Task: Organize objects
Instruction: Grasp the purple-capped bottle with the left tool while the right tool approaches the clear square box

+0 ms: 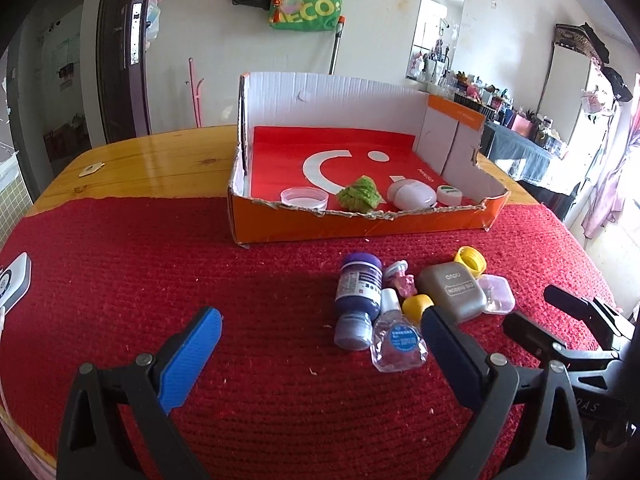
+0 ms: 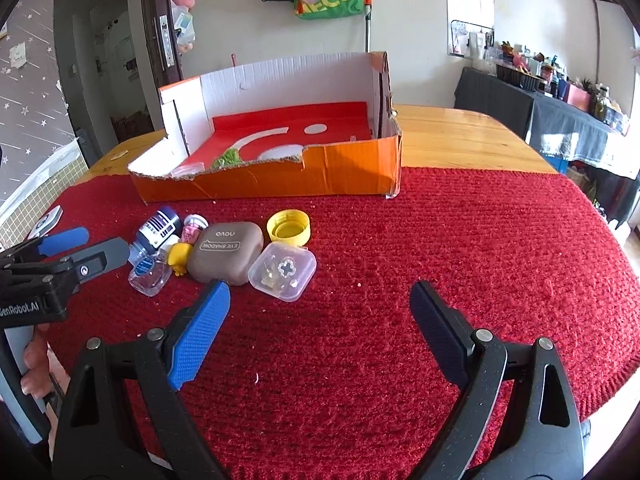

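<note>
Mat [image 2: 440, 240], red and woven, covers the near part of a wooden table [image 2: 460, 128]; bare wood shows beyond it and along the left edge. Wide open mat lies to the right of the clutter in the right wrist view, and to its left in the left wrist view.

Left gripper [image 1: 320, 328]: jaws spread wide, nothing between them, right finger tip just beside the yellow cap [image 1: 417, 305] and the eye-drop bottle [image 1: 398, 342]. Right gripper [image 2: 320, 300]: jaws also wide apart and empty, left tip near the brown eyeshadow case [image 2: 226, 252] and the clear plastic box [image 2: 282, 270].

Loose items sit bunched on the mat in front of the cardboard box [image 1: 360, 228]: purple bottle [image 1: 358, 292] lying on its side, a small pink item [image 1: 400, 278] hard to make out, yellow lid [image 2: 289, 227] open side up.

Inside the box, near its torn front wall: clear round dish [image 1: 305, 197], green clump [image 1: 359, 195], white case [image 1: 411, 196], small white-and-green jar [image 1: 448, 194]. From the right wrist view the front wall hides most of these.

White device [image 1: 14, 280] cut off at the mat's left edge. Fingers [image 2: 34, 368] on the left tool's handle partly visible.

Room: white wall, green bag [image 1: 308, 0] hanging, dark door at left, cluttered shelf at right.
</note>
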`<move>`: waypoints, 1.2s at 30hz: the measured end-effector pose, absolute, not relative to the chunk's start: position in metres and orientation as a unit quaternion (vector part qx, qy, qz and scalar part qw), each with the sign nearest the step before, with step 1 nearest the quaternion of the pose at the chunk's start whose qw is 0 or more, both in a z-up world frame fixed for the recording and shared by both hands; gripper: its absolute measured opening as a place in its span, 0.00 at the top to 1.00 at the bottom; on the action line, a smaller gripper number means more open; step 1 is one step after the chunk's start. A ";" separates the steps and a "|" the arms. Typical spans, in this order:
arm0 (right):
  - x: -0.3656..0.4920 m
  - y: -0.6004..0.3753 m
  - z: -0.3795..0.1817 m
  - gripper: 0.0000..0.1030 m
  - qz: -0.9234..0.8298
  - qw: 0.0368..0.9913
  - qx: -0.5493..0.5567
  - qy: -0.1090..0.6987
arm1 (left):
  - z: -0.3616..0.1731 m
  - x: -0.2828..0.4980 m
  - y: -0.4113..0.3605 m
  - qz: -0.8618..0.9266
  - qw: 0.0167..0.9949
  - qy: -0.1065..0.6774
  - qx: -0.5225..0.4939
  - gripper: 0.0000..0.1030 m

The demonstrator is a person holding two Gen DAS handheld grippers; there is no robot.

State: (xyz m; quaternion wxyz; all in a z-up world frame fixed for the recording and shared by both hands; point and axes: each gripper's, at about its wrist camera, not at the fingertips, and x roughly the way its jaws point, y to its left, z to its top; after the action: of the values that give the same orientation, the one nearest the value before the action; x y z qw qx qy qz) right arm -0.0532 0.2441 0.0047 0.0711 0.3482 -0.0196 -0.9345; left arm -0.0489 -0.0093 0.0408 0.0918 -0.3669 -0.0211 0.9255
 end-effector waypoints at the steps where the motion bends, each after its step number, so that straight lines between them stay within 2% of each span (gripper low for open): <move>1: -0.055 0.244 0.003 0.10 -0.933 0.071 0.352 -0.019 | 0.041 -0.052 -0.009 0.925 0.092 -0.020 -0.369 0.01; 8: -0.066 0.240 -0.005 0.10 -0.926 0.074 0.371 0.002 | 0.034 -0.073 -0.004 0.913 0.100 0.011 -0.396 0.07; 21: -0.080 0.237 -0.006 0.11 -0.923 0.059 0.380 0.029 | 0.026 -0.091 -0.011 0.905 0.094 0.042 -0.413 0.08; 25: -0.085 0.237 -0.005 0.13 -0.922 0.059 0.381 0.033 | 0.021 -0.095 -0.010 0.900 0.101 0.047 -0.421 0.15; 36: -0.095 0.233 -0.003 0.27 -0.922 0.071 0.379 0.035 | 0.023 -0.094 -0.001 0.898 0.130 0.049 -0.416 0.36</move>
State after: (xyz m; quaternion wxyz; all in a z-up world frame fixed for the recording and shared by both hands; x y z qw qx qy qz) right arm -0.0945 0.2333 -0.0030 0.0713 0.3794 0.0352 -0.9218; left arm -0.0936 -0.0014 0.0229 0.1305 -0.4163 0.0485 0.8985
